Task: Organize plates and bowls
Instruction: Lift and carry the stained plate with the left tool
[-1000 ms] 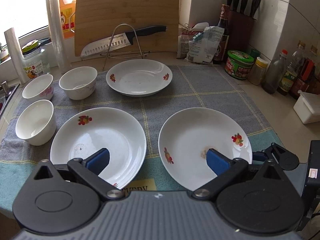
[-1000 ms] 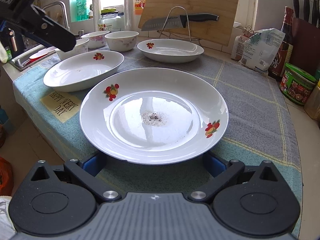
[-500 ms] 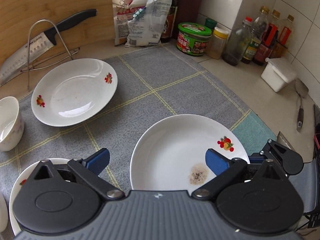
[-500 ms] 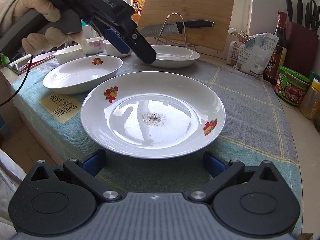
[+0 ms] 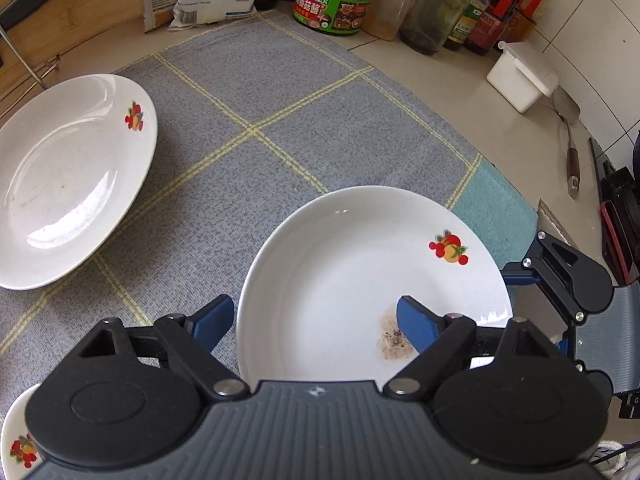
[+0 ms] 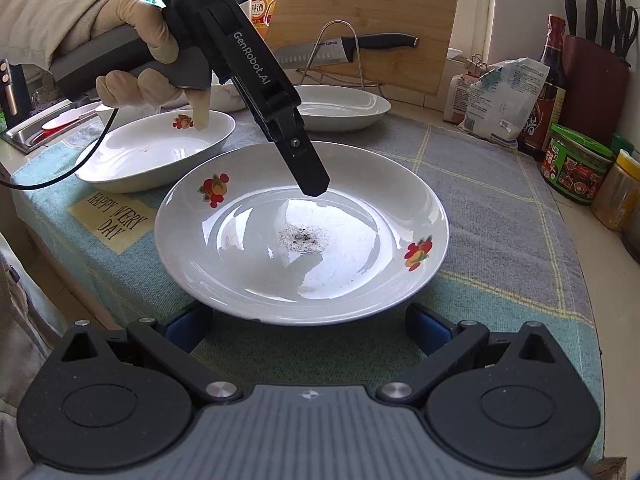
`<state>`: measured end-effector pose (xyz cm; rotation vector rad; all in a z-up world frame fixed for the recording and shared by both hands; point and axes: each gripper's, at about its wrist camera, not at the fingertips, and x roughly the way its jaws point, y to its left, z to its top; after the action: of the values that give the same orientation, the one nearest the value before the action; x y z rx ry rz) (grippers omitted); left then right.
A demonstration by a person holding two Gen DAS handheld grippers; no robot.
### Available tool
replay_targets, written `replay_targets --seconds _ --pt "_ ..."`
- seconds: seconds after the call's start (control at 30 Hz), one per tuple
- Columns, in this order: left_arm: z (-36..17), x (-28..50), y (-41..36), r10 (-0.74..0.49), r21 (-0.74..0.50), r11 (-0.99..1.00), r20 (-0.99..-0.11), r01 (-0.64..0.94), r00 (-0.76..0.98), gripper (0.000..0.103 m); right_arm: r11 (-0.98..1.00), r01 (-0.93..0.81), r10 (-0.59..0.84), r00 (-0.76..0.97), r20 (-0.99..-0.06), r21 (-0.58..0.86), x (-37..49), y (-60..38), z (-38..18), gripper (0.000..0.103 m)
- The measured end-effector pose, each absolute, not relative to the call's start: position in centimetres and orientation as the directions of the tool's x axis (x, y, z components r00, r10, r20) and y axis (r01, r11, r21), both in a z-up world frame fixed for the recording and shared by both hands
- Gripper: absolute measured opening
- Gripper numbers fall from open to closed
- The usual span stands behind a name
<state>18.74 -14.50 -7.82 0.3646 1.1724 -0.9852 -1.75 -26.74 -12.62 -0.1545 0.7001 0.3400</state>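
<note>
The left gripper is angling steeply down over the near plate, and its jaws are closing, one blue pad outside the plate's left rim and the other over the inside. The pads are not pressing on the rim yet, so nothing is being held. That plate is sitting on the cloth near the counter's front edge, with a dark crumb patch in its well.

To do this well, I'd say the outer finger should be sliding under the lip while the inner one is coming down on the sloped wall, so the glazed rim is pinched squarely and not skidding out. The lift should be kept level, or the crumbs will be sliding off.

The right gripper is waiting just in front of the same plate, jaws wide, straddling its near edge without touching.

The left view is showing the rim passing between the pads, plus a second plate farther back. The right view is giving what that one can't: the gloved hand on the handle, the finger tip hovering above the plate's well, and a third plate just beside it.
</note>
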Motion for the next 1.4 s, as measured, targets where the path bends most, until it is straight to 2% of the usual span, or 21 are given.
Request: replay_targets --seconds 0.07,0.23,1.4 --pt "-8.0 19.1 -14.6 -0.451 -0.252 0.546 -0.892 0.799 0.028 0.078 0.933 -0.358 0.254 0.712 -0.654 -0.027 -1.7 -26.8 -12.6 0.103" --pt "-8.4 19.6 -14.8 -0.442 -0.268 0.539 -0.897 0.798 -0.003 0.075 0.929 -0.368 0.255 0.707 -0.659 -0.036 -1.4 -26.7 -12.5 0.103" --pt "-7.7 20.6 -15.5 -0.451 -0.299 0.47 -0.89 0.831 -0.065 0.075 0.92 -0.386 0.229 0.662 -0.714 -0.063 -0.1 -25.7 -10.8 0.103"
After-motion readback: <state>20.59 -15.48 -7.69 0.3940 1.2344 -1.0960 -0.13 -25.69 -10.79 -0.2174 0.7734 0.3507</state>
